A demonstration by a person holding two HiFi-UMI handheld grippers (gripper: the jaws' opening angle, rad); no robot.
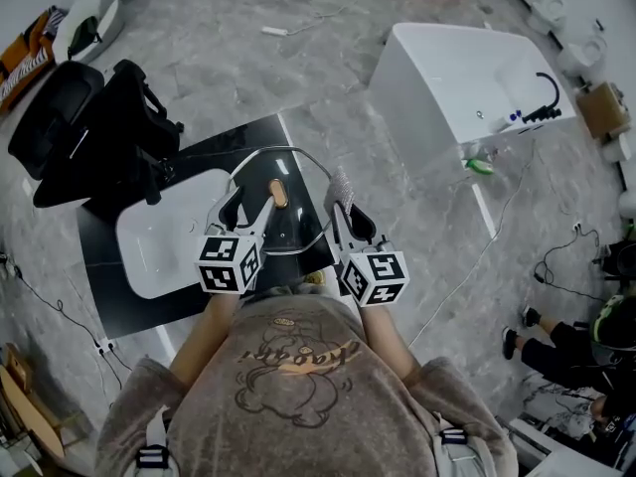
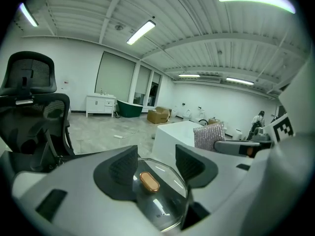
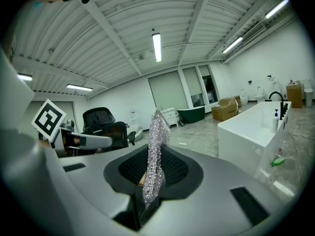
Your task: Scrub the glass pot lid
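On my dark worktop (image 1: 109, 266), the glass lid (image 1: 301, 212) sits just right of the white basin (image 1: 159, 251). My left hand-held gripper (image 2: 156, 162) is released, its jaws either side of the knob (image 2: 150, 182) without pressing. My right hand-held gripper (image 3: 153, 168) grasps a silvery scrubber (image 3: 157, 136).

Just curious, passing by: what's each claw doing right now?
Left gripper: open, jaws apart above the glass pot lid, gripping nothing.
Right gripper: closed on a glittery silver scouring pad.
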